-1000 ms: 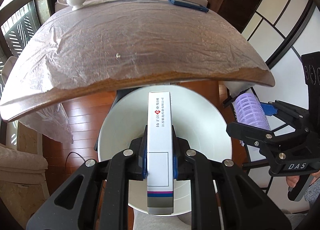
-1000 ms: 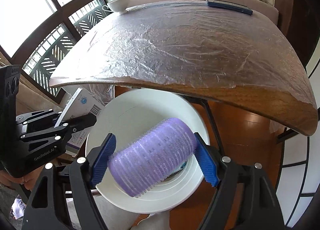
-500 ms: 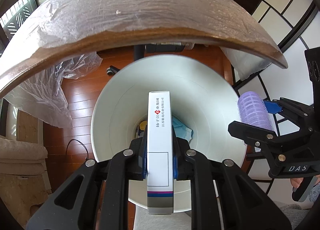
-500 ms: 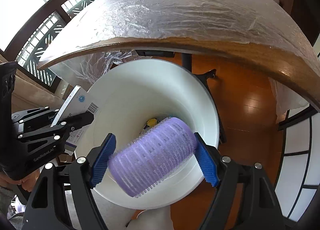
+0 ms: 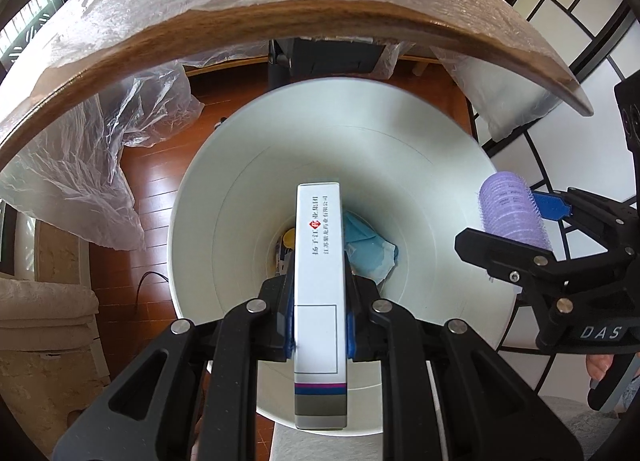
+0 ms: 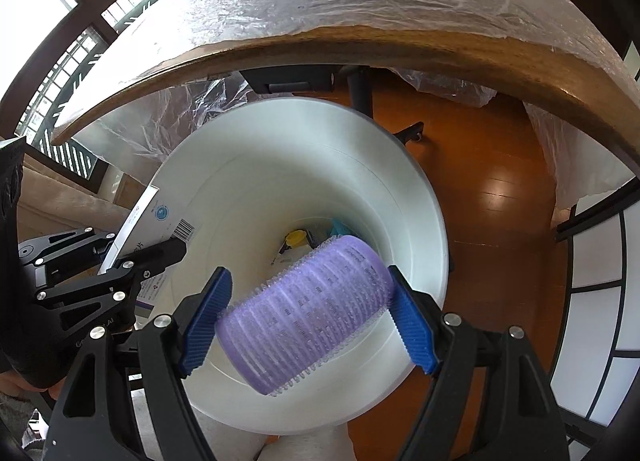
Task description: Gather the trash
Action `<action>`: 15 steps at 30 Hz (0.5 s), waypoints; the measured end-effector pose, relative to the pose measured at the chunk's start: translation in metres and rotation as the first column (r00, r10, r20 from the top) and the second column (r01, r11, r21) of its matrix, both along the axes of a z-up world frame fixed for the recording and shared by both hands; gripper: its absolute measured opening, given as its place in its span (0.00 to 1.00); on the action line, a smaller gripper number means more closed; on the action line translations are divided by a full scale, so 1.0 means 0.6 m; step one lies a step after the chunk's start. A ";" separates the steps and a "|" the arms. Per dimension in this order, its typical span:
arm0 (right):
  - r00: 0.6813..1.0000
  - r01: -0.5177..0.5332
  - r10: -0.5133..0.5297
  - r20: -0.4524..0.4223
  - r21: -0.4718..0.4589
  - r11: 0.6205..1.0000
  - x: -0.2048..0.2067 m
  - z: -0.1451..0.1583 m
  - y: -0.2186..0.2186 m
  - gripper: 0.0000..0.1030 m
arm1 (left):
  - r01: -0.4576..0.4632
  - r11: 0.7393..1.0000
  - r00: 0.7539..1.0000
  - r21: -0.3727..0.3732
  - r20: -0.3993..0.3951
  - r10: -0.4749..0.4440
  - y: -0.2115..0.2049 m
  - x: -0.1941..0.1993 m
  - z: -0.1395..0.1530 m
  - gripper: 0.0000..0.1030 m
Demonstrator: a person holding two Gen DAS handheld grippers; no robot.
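Left wrist view: left gripper point(image 5: 319, 325) clamped shut on a narrow white carton point(image 5: 319, 297), blue pads tight against both long sides, box poised above the mouth of the white bin point(image 5: 420, 165). Down in the bin's bottom, a crumpled blue scrap point(image 5: 370, 245) and a yellow cap point(image 5: 289, 237). Right of the bin's rim, right gripper point(image 5: 516, 217) carrying a purple hair roller point(image 5: 514, 217). Beyond the bin, wooden worktop point(image 5: 280, 17) edge under clear plastic film point(image 5: 84, 165). Right wrist view: right gripper point(image 6: 308, 317) with jaws pressed on the roller's point(image 6: 308, 313) two ends, held over the bin point(image 6: 424, 221) interior. Left of the bin, left gripper point(image 6: 140, 257) gripping the carton point(image 6: 156, 221) at the rim.
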State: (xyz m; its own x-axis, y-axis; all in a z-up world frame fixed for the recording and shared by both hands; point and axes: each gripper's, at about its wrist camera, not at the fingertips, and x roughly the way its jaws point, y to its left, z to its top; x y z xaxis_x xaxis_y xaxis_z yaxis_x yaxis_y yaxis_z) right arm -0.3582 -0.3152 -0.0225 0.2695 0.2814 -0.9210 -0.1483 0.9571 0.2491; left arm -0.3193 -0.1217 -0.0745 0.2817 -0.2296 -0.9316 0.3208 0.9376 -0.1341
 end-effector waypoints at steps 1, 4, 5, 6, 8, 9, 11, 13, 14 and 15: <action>1.000 0.001 -0.001 -0.003 0.001 1.000 0.002 -0.001 -0.001 0.75 | 0.003 1.000 1.000 0.008 0.005 -0.003 -0.002 0.000 0.000 0.20; 1.000 0.004 -0.004 -0.007 0.008 1.000 -0.001 -0.004 -0.006 0.86 | -0.019 0.997 0.999 0.072 0.050 0.015 0.002 -0.001 0.003 0.77; 1.000 0.013 -0.013 0.003 0.003 1.000 -0.003 -0.001 -0.010 0.89 | -0.020 0.998 0.997 0.059 0.079 0.016 0.008 -0.005 0.011 0.77; 1.000 0.024 -0.024 0.020 -0.002 1.000 -0.004 0.005 -0.014 0.89 | -0.014 0.999 0.997 0.048 0.082 0.010 0.012 -0.006 0.016 0.77; 0.999 0.037 -0.037 0.030 0.002 0.999 -0.003 0.020 -0.023 0.89 | -0.008 0.999 0.996 0.044 0.088 0.004 0.019 -0.007 0.029 0.77; 0.998 0.047 -0.048 0.036 0.017 0.999 -0.001 0.032 -0.030 0.89 | -0.009 0.999 0.995 0.040 0.101 0.005 0.023 -0.008 0.039 0.77; 0.995 0.064 -0.068 0.076 0.045 0.997 0.005 0.066 -0.045 0.91 | -0.015 1.000 0.992 0.012 0.127 0.013 0.032 -0.003 0.070 0.77; 0.984 0.087 -0.093 0.153 0.040 0.995 0.020 0.111 -0.060 0.96 | -0.015 0.999 0.982 -0.038 0.188 0.022 0.042 0.006 0.117 0.79; 0.977 0.097 -0.102 0.187 0.034 0.995 0.029 0.130 -0.067 0.96 | -0.017 0.998 0.972 -0.056 0.233 0.030 0.048 0.014 0.144 0.89; 0.966 0.114 -0.116 0.232 0.020 0.993 0.047 0.153 -0.077 0.96 | -0.026 0.997 0.957 -0.066 0.286 0.044 0.054 0.025 0.171 0.97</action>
State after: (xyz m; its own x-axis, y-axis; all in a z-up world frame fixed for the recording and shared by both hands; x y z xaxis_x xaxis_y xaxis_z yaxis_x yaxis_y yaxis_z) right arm -0.3301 -0.3612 0.0690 0.5071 0.2417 -0.8273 -0.0920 0.9696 0.2268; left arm -0.3040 -0.0892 0.0283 0.5440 -0.2684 -0.7950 0.3212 0.9419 -0.0982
